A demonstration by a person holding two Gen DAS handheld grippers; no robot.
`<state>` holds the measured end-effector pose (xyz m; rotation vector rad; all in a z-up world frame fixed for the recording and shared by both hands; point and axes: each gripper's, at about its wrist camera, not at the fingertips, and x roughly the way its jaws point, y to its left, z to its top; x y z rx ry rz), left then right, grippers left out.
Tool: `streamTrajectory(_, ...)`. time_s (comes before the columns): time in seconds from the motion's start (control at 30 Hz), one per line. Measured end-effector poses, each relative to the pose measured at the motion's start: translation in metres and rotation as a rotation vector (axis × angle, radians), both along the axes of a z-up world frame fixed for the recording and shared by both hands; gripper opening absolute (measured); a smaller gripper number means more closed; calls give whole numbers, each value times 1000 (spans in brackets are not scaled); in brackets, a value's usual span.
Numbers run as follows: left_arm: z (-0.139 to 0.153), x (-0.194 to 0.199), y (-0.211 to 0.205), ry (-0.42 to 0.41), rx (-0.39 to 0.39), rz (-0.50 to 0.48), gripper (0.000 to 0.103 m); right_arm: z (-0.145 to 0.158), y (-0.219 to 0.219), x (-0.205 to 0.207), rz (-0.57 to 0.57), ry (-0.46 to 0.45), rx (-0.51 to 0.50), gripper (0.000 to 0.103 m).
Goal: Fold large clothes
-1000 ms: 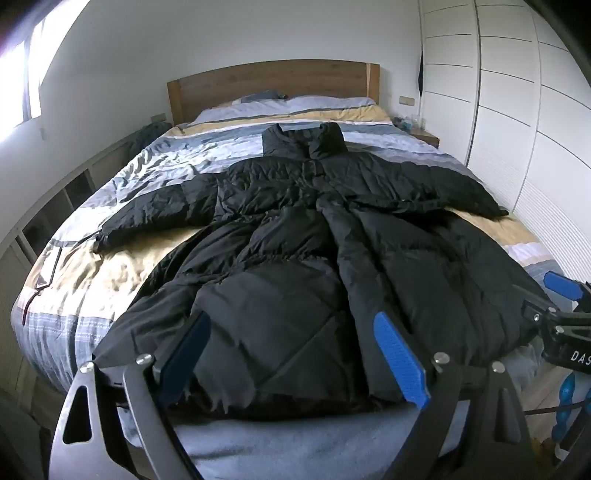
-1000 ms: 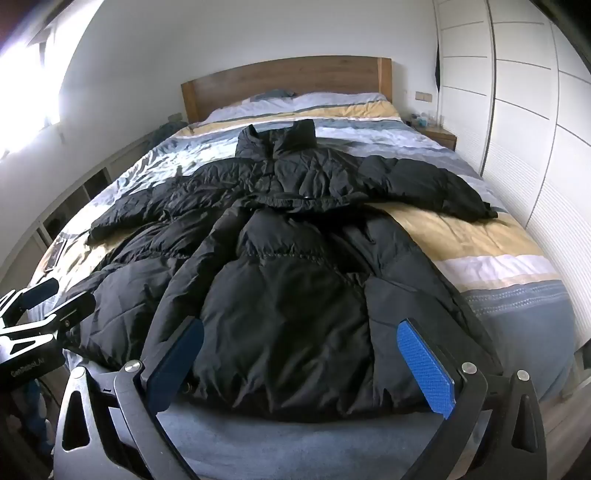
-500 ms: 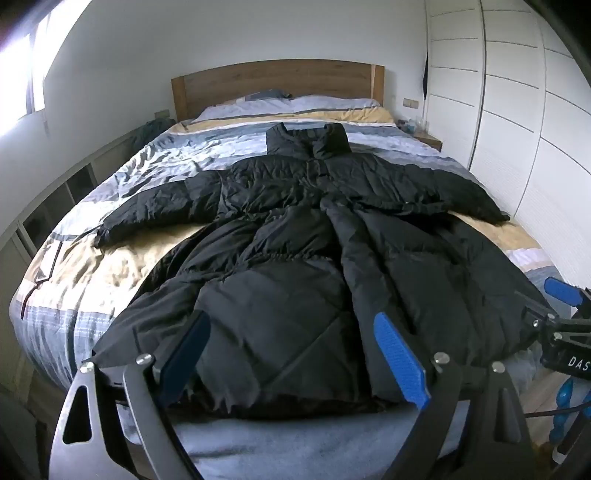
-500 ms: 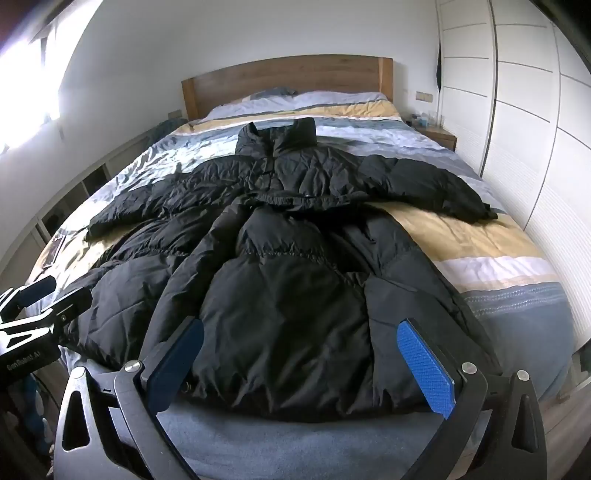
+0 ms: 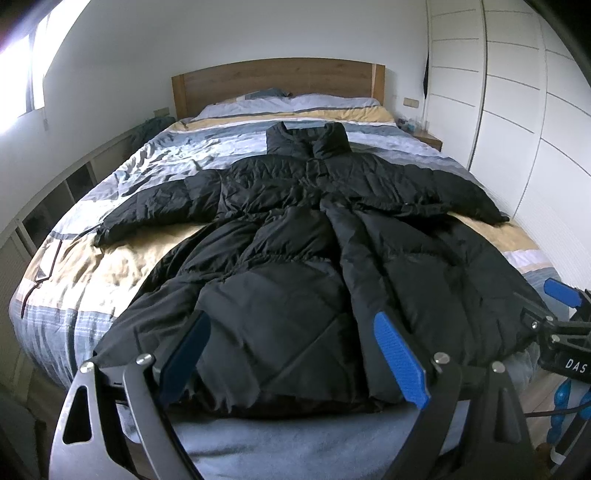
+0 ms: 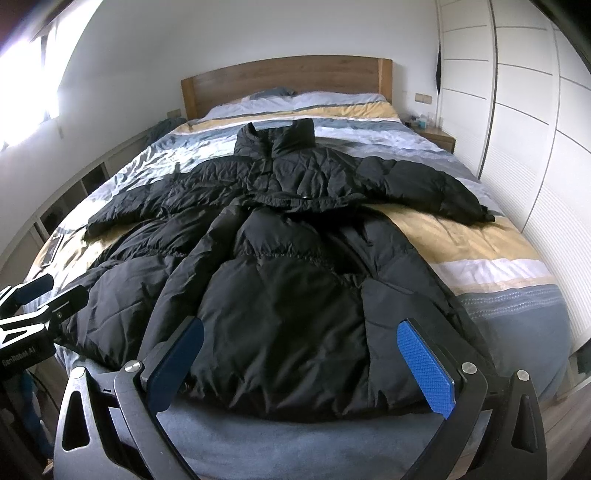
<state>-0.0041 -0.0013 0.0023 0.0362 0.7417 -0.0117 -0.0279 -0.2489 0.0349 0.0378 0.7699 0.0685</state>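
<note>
left gripper agape | right gripper agape | coat seemingly flat on bed

Black quilted coat, bedspread striped in blue, grey, white and tan yellow, brown wooden headboard, white wardrobe doors, white wall, blue pads on black gripper frames.

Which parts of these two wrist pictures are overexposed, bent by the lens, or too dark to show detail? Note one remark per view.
Left wrist view: the window is blown out to white, and the wardrobe panel lines bow with fisheye curvature. Right wrist view: window glare washes the wall, while the black coat keeps only faint quilting detail; the image corners are dark.
</note>
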Motion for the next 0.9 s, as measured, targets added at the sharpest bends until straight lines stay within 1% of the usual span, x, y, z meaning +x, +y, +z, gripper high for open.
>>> streamTrajectory(0.13, 6, -2, -3, -6, 4, 5, 91, 1, 1, 3, -4, -3, -8, 103)
streamTrajectory(0.17, 9, 8, 5, -2, 0, 7, 91, 3, 0, 4, -7, -5, -13, 103)
streamTrajectory(0.2, 12, 9, 9, -6, -5, 8, 91, 4, -2, 4, -8, -7, -16, 103)
streamTrajectory(0.33, 22, 15, 13, -19, 24, 14, 91, 12, -7, 8, -15, -24, -29, 102)
streamTrajectory(0.43, 34, 24, 21, -15, 3, 25, 91, 26, -12, 13, -26, -51, -18, 102)
streamTrajectory(0.5, 44, 32, 24, -22, 7, 18, 91, 35, -13, 17, -31, -69, -18, 102)
streamTrajectory(0.6, 58, 51, 31, 3, -1, -44, 91, 53, -18, 29, -38, -96, -20, 103)
streamTrajectory(0.63, 62, 57, 32, 7, -4, -51, 91, 59, -19, 33, -40, -105, -21, 103)
streamTrajectory(0.73, 69, 72, 33, 6, 1, -57, 91, 74, -23, 45, -41, -132, -27, 102)
streamTrajectory(0.8, 73, 84, 35, 12, -11, -59, 91, 81, -25, 56, -42, -138, -30, 102)
streamTrajectory(0.9, 81, 102, 35, 7, 2, -40, 91, 90, -30, 73, -46, -159, -40, 102)
